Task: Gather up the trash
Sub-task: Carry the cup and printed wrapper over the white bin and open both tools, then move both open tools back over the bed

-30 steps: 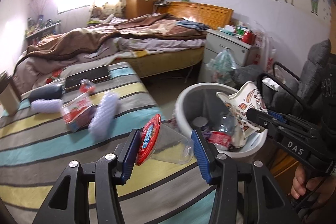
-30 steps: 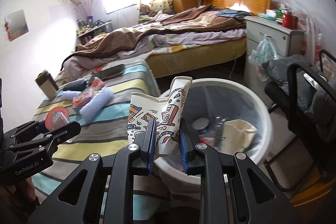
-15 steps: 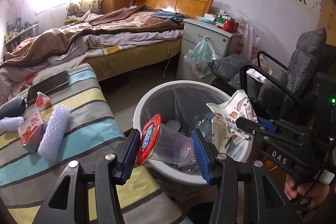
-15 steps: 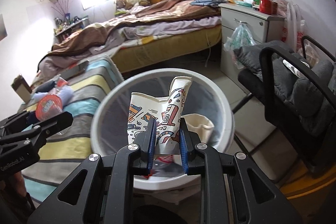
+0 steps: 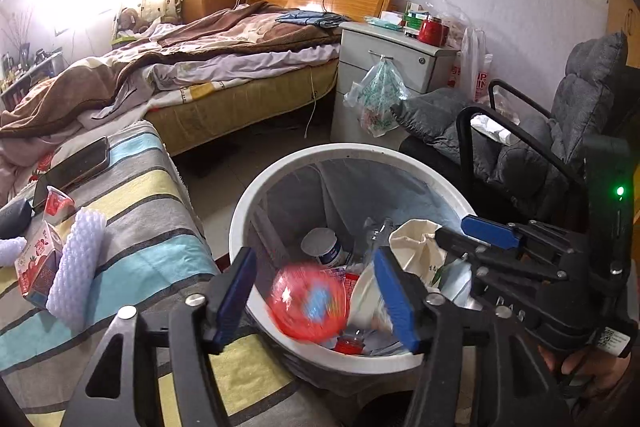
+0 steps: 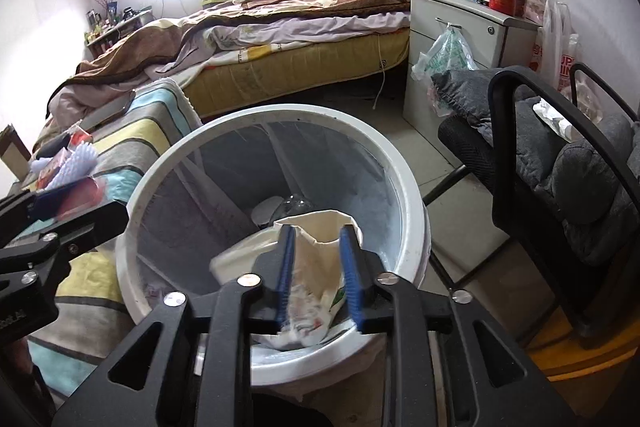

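Observation:
A white trash bin point(image 5: 248, 203) with a grey liner stands on the floor beside the striped table; it also shows in the right wrist view point(image 6: 404, 183). My left gripper point(image 5: 316, 301) is open over the bin. The red-lidded clear cup point(image 5: 308, 301) is blurred between its fingers, loose and dropping into the bin. My right gripper point(image 6: 318, 277) is open over the bin. The crumpled printed paper bag point(image 6: 312, 291) is blurred below its fingers, inside the bin. The bin holds other trash, among it a white cup point(image 5: 322, 247).
On the striped table point(image 5: 140, 211) lie a red carton point(image 5: 38, 267), white foam netting point(image 5: 76, 267), a small red cup point(image 5: 56, 199) and a phone point(image 5: 74, 167). A grey chair point(image 5: 560, 135) stands right of the bin, a nightstand point(image 5: 388, 67) and bed point(image 5: 200, 67) behind.
Both grippers moved over the bin and opened. The left one let go of the red-lidded cup and the right one let go of the paper bag; both are falling into the bin.

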Demonstrator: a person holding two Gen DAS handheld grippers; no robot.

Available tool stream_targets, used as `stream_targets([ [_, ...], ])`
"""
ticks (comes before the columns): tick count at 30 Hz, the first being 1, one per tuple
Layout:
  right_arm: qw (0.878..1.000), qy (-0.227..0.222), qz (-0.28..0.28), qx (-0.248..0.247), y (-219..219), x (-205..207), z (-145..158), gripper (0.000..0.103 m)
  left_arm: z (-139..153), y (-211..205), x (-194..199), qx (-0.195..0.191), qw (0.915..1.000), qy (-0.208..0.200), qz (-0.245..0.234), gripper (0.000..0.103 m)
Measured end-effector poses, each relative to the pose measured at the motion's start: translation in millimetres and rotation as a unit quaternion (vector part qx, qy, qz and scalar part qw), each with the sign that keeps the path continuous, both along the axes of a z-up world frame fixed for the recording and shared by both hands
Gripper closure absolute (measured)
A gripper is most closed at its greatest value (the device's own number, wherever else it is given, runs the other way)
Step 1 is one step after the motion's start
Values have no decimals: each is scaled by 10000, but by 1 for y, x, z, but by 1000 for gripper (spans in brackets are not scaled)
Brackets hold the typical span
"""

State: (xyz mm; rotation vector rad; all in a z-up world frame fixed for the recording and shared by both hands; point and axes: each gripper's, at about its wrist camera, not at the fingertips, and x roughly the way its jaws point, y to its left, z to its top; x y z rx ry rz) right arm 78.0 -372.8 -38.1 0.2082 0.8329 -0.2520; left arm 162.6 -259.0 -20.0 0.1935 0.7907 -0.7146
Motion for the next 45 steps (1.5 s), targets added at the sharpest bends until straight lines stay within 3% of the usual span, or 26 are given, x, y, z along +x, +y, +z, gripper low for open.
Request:
stream_targets([
  [2,10000,-26,-2,28,0,-1,0,50,2,2,0,-29,10000,14,42,40],
  [3,10000,-63,-13,53,0,-3,0,49,3,3,0,-29,10000,-18,52,40],
  [25,9986,-490,138,123,27,-4,22,49,26,64,-12,-293,9979,-223,535,40],
  [35,9971,-608,426,176,55,2,25,49,29,127,-11,-356,9925,-317,1122,40],
  [45,9938,-612,885,277,97,19,26,49,29,201,5,-317,9810,-388,1874,40],
])
